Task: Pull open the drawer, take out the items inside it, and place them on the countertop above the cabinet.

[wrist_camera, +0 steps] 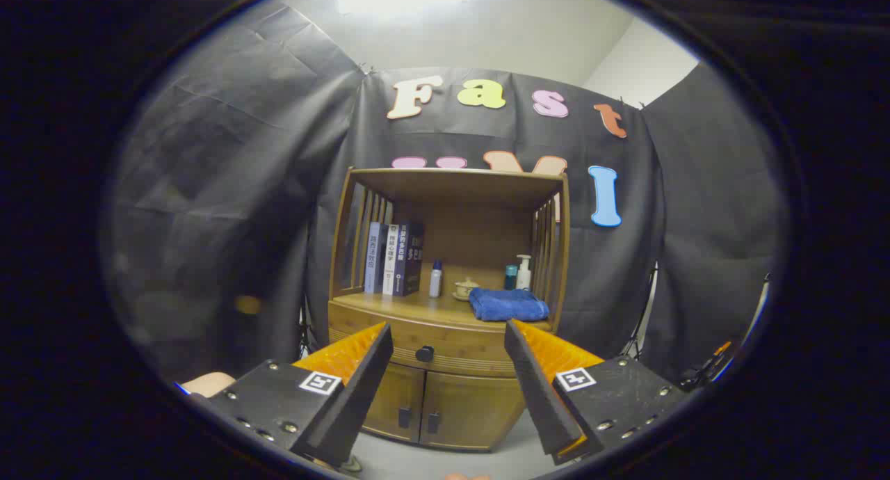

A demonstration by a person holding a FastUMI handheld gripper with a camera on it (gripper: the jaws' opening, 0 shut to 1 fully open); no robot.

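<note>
Gripper (448, 341) spread wide, grasping nothing; fingers frame the wooden cabinet's shallow drawer (424, 341), fully closed, its round dark knob (425, 353) between the fingertips but well beyond them; contents hidden; countertop (389, 305) above carries upright books (393, 259), small bottles, a cup and a folded blue towel (507, 305); task seems unstarted: approach, pull, unloading all remain.

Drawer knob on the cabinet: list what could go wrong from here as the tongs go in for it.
1. The tongs are open and well short of the small drawer knob, which sits nearer the left finger; a straight approach may miss it.
2. The blue towel lies at the countertop's front edge above the drawer; a high approach could snag it.
3. The door handles below could be grabbed instead.
</note>
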